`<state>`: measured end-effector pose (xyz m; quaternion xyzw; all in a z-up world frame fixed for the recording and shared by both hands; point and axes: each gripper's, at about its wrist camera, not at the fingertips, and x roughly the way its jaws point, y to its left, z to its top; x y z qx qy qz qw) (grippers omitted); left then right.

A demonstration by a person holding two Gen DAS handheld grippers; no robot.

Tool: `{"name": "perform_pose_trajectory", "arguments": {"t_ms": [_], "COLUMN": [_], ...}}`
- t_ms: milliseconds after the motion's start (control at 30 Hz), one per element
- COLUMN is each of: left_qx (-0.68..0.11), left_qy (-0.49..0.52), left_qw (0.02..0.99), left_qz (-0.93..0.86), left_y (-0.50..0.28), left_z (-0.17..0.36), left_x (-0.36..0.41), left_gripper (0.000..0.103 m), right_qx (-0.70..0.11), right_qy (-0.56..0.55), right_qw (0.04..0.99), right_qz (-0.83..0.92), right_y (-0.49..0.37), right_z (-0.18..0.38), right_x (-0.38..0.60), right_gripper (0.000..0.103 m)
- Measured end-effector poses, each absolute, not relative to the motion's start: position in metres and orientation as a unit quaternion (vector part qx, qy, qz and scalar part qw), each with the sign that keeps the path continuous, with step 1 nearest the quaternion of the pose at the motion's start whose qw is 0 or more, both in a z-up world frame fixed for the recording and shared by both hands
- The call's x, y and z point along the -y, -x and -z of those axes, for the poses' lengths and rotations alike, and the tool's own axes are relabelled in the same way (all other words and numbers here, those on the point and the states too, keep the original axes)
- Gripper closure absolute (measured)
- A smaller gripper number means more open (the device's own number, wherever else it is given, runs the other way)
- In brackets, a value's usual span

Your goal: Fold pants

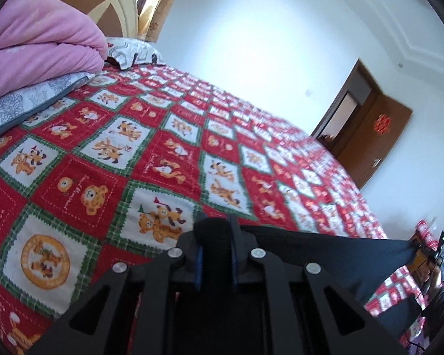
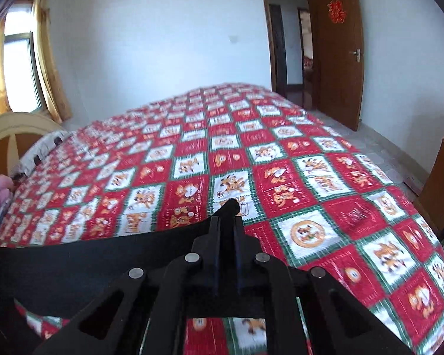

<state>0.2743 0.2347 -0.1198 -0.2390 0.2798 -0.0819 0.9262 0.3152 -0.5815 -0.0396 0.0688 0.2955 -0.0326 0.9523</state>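
Note:
The black pants [image 1: 340,254] hang stretched above a bed with a red, white and green patchwork cover [image 1: 151,136]. My left gripper [image 1: 214,224] is shut on one end of the black fabric, which bunches up between its blue-padded fingers. From there the cloth runs taut toward the right edge of the left wrist view. In the right wrist view my right gripper [image 2: 228,222] is shut on the other end of the pants [image 2: 88,260], a nub of cloth poking out past its tips. The fabric spreads away to the left and lower left. Most of the garment is hidden below both grippers.
A folded pink blanket [image 1: 41,47] on a grey patterned pillow [image 1: 23,103] lies at the bed's head, by the wooden headboard [image 1: 109,3]. A brown door [image 2: 337,50] stands open past the bed's far corner. Wooden furniture [image 2: 441,177] stands at the right of the bed cover [image 2: 310,177].

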Motion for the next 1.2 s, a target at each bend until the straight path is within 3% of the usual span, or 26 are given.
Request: {"name": "perform_pose_trajectory", "arguments": {"t_ms": [333, 900, 1067, 1200], "left_qx": [-0.214, -0.222, -0.238, -0.239], "left_qy": [0.254, 0.228, 0.202, 0.196], "left_qw": [0.931, 0.93, 0.934, 0.938], "left_qz": [0.151, 0.182, 0.174, 0.157], "left_y": [-0.212, -0.139, -0.122, -0.108], "left_z": [0.116, 0.163, 0.171, 0.172], "left_x": [-0.233, -0.238, -0.241, -0.253], "left_gripper": [0.089, 0.086, 0.066, 0.044], "right_qx": [-0.247, -0.242, -0.262, -0.281], "right_qy": [-0.106, -0.167, -0.158, -0.163], "right_qw": [0.963, 0.956, 0.952, 0.946], "right_qz": [0.018, 0.013, 0.015, 0.005], "right_y": [-0.218, -0.097, -0.084, -0.075], "right_z": [0.045, 0.102, 0.114, 0.121], "right_x": [0.603, 0.635, 0.634, 0.635], "right_gripper": [0.096, 0.096, 0.095, 0.093]}}
